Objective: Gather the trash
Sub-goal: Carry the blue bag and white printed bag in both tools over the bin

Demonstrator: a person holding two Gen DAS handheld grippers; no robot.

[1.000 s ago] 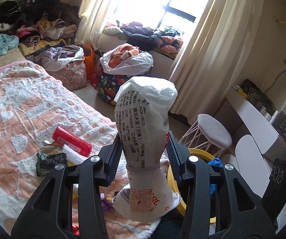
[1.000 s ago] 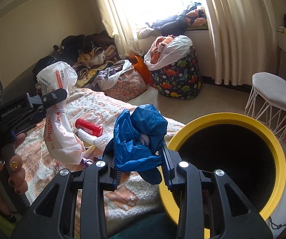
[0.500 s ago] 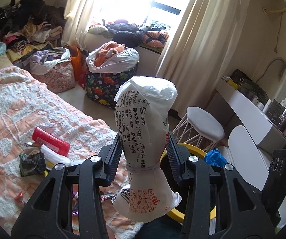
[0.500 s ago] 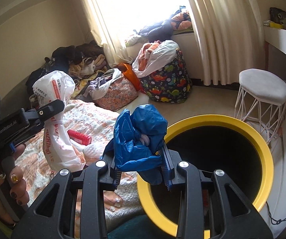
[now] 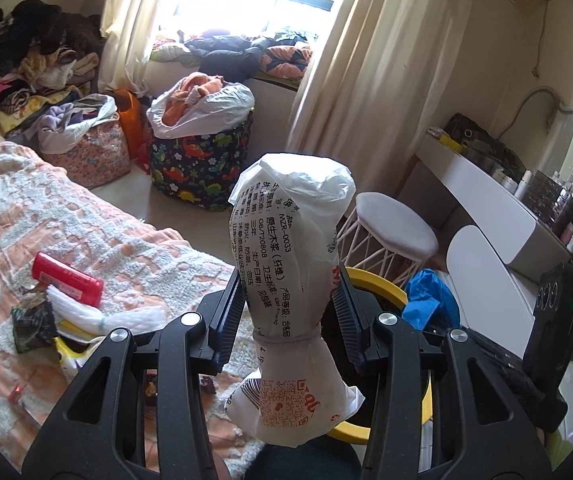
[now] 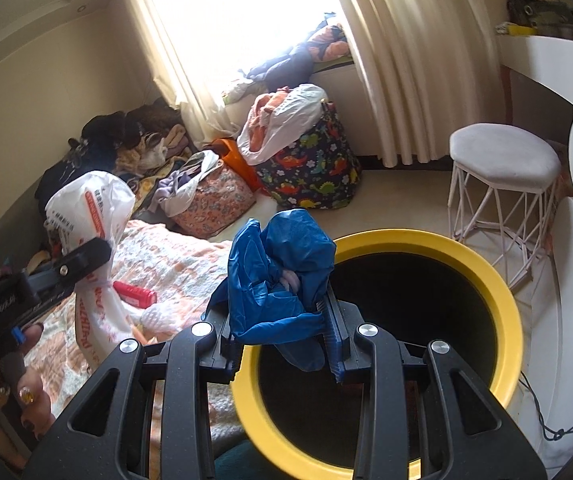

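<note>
My left gripper (image 5: 290, 312) is shut on a white printed plastic bag (image 5: 290, 240), held upright beside the bed; the bag also shows in the right wrist view (image 6: 90, 208). My right gripper (image 6: 284, 336) is shut on a crumpled blue plastic bag (image 6: 278, 280), held over the left rim of a yellow-rimmed black bin (image 6: 486, 280). The bin rim (image 5: 374, 284) and blue bag (image 5: 426, 300) show behind my left fingers. More trash lies on the bed: a red packet (image 5: 66, 280), a white wrapper (image 5: 86, 312), a dark wrapper (image 5: 32, 320).
An orange-and-white bedspread (image 5: 26, 216) fills the left. A dinosaur-print hamper (image 5: 202, 160) and floral bag (image 5: 94, 152) stand near the window. A white stool (image 6: 502, 176) and white dresser (image 5: 486, 200) stand to the right of the bin.
Both grippers have swung right, towards the bin. The blue bag now hangs over the bin's left rim. Both grips are unchanged.
</note>
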